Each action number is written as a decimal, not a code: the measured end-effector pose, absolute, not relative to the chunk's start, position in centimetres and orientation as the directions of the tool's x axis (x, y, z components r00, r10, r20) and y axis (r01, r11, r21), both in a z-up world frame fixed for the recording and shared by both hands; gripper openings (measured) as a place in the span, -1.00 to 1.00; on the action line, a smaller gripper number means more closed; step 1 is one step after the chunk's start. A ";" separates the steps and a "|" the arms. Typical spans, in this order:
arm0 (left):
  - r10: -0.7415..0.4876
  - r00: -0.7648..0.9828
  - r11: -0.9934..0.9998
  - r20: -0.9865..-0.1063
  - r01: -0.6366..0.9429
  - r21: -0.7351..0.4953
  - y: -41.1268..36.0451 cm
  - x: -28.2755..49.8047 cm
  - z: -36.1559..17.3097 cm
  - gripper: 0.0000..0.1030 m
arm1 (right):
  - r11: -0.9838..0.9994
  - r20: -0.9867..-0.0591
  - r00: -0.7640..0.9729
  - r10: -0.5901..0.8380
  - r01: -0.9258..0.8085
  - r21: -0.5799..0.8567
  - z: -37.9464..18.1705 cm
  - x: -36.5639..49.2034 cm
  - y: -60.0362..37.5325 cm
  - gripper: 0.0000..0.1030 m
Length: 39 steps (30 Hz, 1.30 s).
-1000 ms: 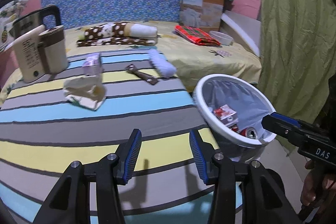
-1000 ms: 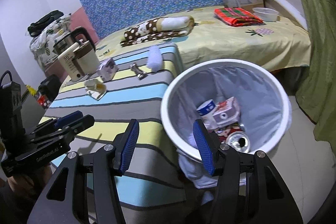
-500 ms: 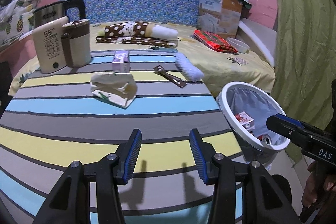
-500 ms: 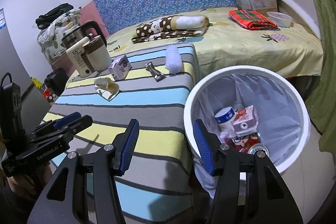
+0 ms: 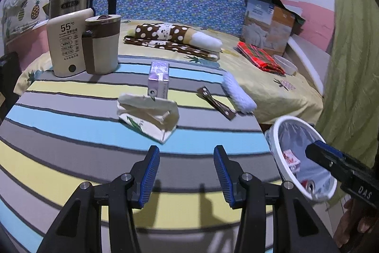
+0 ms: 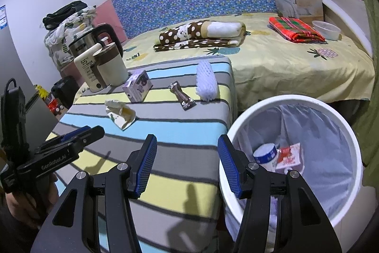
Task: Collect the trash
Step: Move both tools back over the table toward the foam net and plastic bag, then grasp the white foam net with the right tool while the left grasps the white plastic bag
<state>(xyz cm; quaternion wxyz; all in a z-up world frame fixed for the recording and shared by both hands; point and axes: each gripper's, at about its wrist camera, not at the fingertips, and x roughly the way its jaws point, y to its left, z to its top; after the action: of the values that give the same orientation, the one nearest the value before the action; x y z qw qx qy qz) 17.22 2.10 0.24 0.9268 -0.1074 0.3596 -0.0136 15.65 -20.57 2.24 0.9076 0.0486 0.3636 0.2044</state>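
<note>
- Left wrist view: I am holding the left gripper (image 5: 186, 172) released and empty, facing the crumpled carton (image 5: 148, 119) on the striped table (image 5: 71, 134); a shallow approach risks pushing it away.
- Right wrist view: I am holding the right gripper (image 6: 187, 165) released beside the bin (image 6: 296, 158); its rim risks being clipped.

From my seat the print on the purple carton (image 5: 158, 81) is too small to read, my right tool (image 5: 341, 164) covers part of the bin (image 5: 276, 146) and runs off the frame edge, and the bin's liner (image 6: 315, 132) hides whatever lies under the trash.
</note>
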 end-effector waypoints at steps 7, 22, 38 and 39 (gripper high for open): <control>-0.071 0.742 0.957 -0.666 -0.137 -0.255 3.1 20.8 0.0 0.09 | 0.913 -0.647 0.647 0.402 -0.339 0.229 1.7 17.7 -20.3 0.08; 0.082 0.702 0.900 -0.708 -0.357 -0.249 5.0 25.8 -2.4 0.11 | 0.929 -0.694 0.621 0.363 -0.297 0.220 0.5 23.8 -19.5 0.08; 0.047 0.706 0.923 -0.707 -0.301 -0.239 8.2 23.5 -3.1 -0.81 | 0.927 -0.760 0.534 0.371 -0.266 0.266 -2.3 27.9 -18.2 -0.47; 0.040 0.708 0.925 -0.705 -0.293 -0.241 8.3 23.3 -3.1 -0.82 | 0.926 -0.758 0.536 0.371 -0.269 0.263 -2.2 27.8 -18.1 -0.48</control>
<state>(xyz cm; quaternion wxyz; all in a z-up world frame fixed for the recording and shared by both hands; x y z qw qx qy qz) 23.32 8.30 -3.06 0.9083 -0.1700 0.3711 0.0917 27.84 -18.06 -2.21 0.8745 0.0571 0.4455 0.1832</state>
